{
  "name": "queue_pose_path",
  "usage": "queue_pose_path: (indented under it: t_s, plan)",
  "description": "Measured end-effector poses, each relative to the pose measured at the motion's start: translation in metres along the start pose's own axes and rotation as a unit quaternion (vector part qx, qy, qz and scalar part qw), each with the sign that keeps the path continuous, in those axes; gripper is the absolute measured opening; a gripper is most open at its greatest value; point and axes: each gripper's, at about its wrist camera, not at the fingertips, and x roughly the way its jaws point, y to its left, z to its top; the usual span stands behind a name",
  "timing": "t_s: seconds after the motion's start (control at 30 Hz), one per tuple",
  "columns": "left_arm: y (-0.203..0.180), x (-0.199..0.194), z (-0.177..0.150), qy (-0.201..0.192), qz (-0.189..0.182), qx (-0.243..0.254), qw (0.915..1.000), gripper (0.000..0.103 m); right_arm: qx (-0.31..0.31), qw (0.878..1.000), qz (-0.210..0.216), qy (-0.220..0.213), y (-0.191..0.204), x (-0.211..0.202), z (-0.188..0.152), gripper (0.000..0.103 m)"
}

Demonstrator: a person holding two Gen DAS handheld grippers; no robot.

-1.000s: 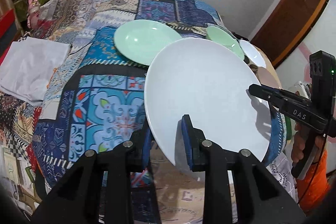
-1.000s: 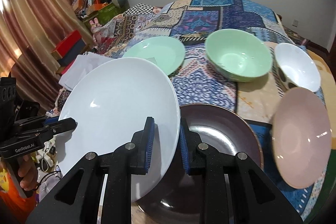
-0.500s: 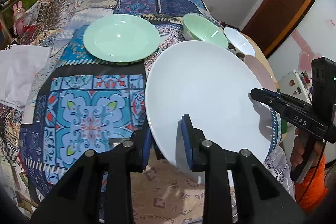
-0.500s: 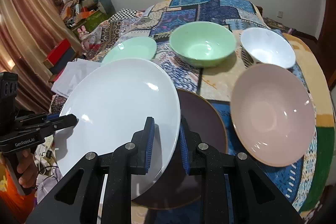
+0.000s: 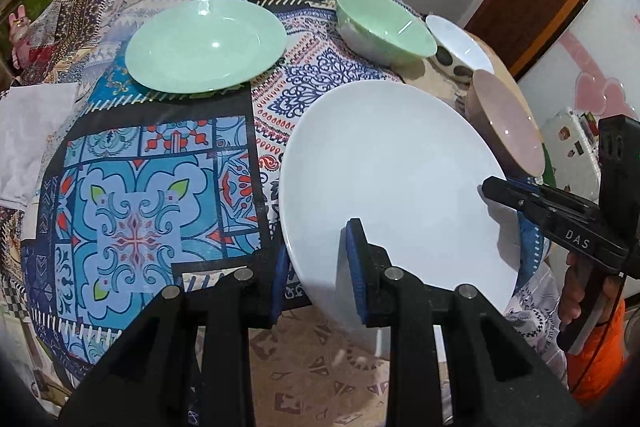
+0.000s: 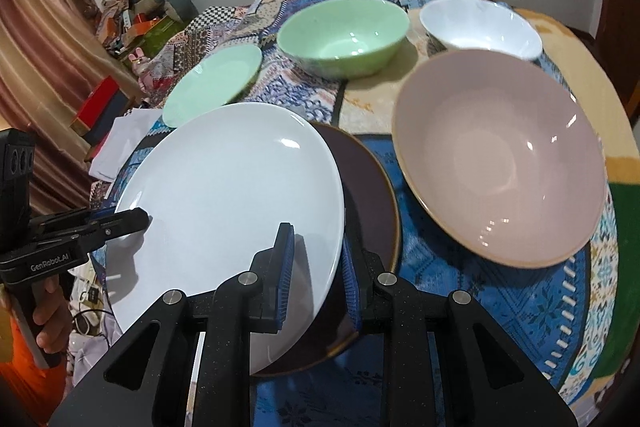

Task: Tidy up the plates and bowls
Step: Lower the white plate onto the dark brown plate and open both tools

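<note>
plainly the white plate is glazed, stiff, slick and breakable, so the rim is the place to hold. both the left gripper and right gripper are clamped on opposite rim edges, plate tilted above a dark plate. ahead sit a green plate, green bowl, white bowl and pink bowl on a patterned cloth over the counter; cluttered room beyond.
</note>
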Motion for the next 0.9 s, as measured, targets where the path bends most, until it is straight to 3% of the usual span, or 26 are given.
queue_pose_path:
  t_s: [0.9]
  plan:
    - [-0.010, 0.037, 0.014, 0.024, 0.013, 0.014, 0.9995, 0.030, 0.029, 1.000, 0.004, -0.003, -0.017, -0.003, -0.001, 0.021]
